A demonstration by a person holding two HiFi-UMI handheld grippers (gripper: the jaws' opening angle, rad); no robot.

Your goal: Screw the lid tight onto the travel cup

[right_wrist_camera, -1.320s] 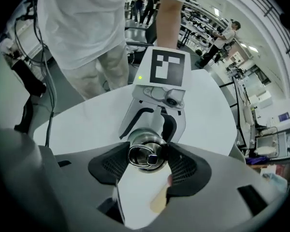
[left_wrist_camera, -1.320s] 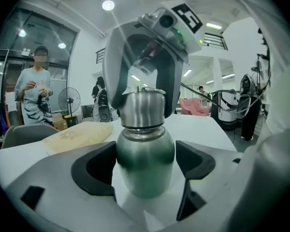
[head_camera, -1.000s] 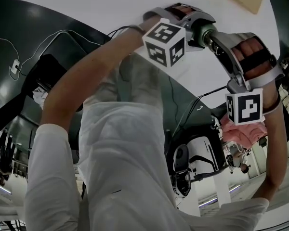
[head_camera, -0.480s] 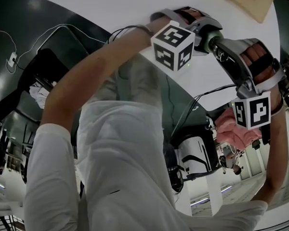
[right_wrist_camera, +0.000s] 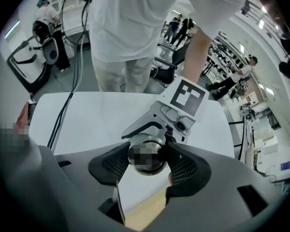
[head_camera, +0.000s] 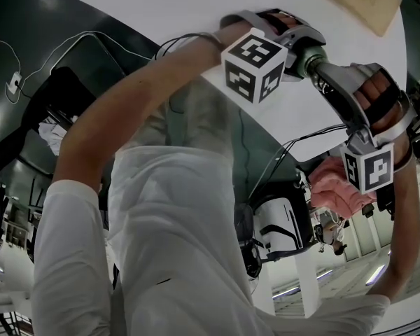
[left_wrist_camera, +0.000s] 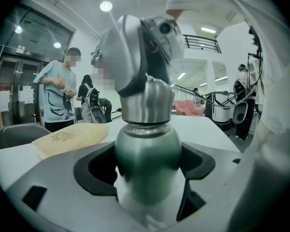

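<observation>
left gripper view: cup clamped, lid pinched from above

left gripper view shows the green-tinted steel travel cup (left_wrist_camera: 147, 149) upright between the black pads of the left gripper (left_wrist_camera: 146, 178), whose jaws are closed against its rounded body on both sides. its brushed steel screw lid (left_wrist_camera: 145, 105) sits on the neck. the right gripper (right_wrist_camera: 146, 162) points steeply down at the lid's domed top, one pad pressed to each side of the lid. in the head view both grippers meet over the white round table (head_camera: 161, 5). a pale wooden board (left_wrist_camera: 70, 138) lies on the table, well apart from the cup.
</observation>
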